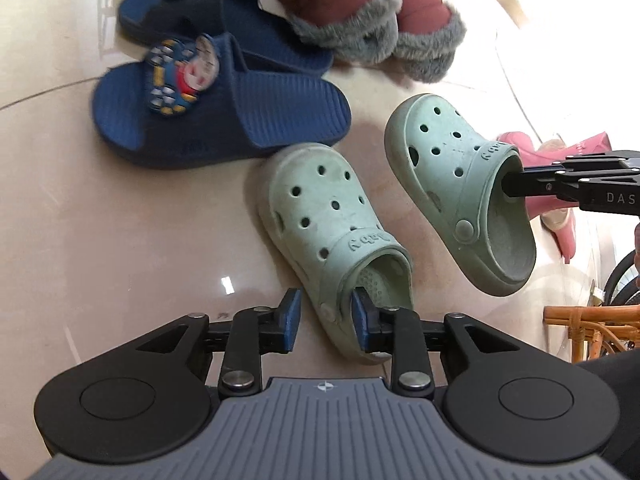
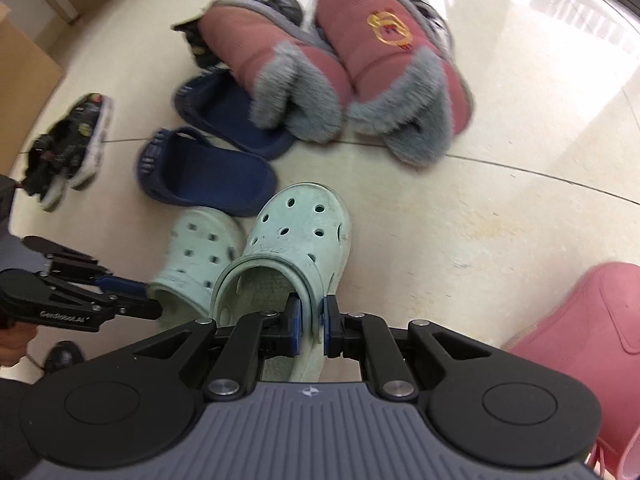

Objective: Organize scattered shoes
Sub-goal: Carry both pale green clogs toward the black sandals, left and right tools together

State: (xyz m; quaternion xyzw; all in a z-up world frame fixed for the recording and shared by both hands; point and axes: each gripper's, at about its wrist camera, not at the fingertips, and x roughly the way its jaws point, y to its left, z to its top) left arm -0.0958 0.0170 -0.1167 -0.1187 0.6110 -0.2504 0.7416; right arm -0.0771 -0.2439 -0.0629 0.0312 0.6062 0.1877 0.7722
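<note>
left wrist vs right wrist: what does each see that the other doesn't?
Left wrist only: the cartoon train badge on a blue slide's strap, a rattan piece at the right edge, and the left tool straddling the floor clog's side wall, pads not pressing.

Right wrist only: a black patterned sandal, a cardboard box, and the right tool clamped on the other clog's heel rim.

Both: the two mint clogs, blue slides, fur-trimmed maroon slippers, pink boot, glossy tile floor.

Mint-green perforated clogs [image 1: 332, 236], navy ribbed slides [image 1: 224, 112], maroon grey-furred slippers [image 2: 360, 64]
</note>
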